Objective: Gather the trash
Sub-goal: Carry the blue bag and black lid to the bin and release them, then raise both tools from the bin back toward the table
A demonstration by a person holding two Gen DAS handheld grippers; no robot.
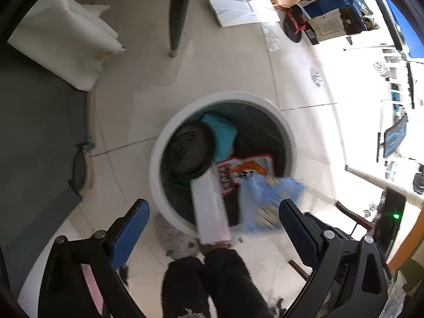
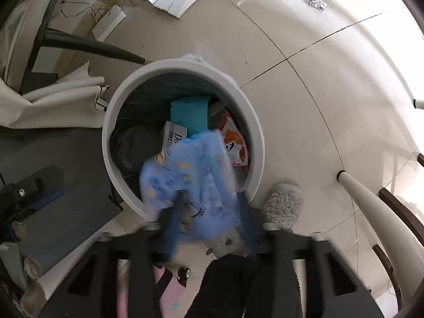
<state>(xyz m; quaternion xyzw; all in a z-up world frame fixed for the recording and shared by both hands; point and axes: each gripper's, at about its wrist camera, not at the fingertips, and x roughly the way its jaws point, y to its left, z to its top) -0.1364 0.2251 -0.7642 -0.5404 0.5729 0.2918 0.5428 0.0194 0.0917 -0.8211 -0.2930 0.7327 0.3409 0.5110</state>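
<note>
Both grippers hang over a round white bin that stands on the pale tiled floor.

The left gripper has its blue-padded fingers spread wide apart with nothing clamped between them. A white box sits in the gap, tilted, its far end over the bin's opening and its near end over the rim. It is blurred and touches neither pad.

The right gripper is smeared by motion. A crumpled blue wrapper with yellowish print lies across its fingers and spills over the near rim of the bin; the fingers look drawn in against it, though the blur makes the grip hard to be sure of. In the left view the same wrapper shows beside the right pad, just next to the white box.

Inside the bin lie a black round lid, a teal packet, a red and orange snack bag and a white carton with dark lettering.

On the floor beside the bin rests a grey fluffy slipper. A dark table leg stands farther off, white cloth is bunched at the left, and cardboard boxes are stacked well away near the bright window side.
</note>
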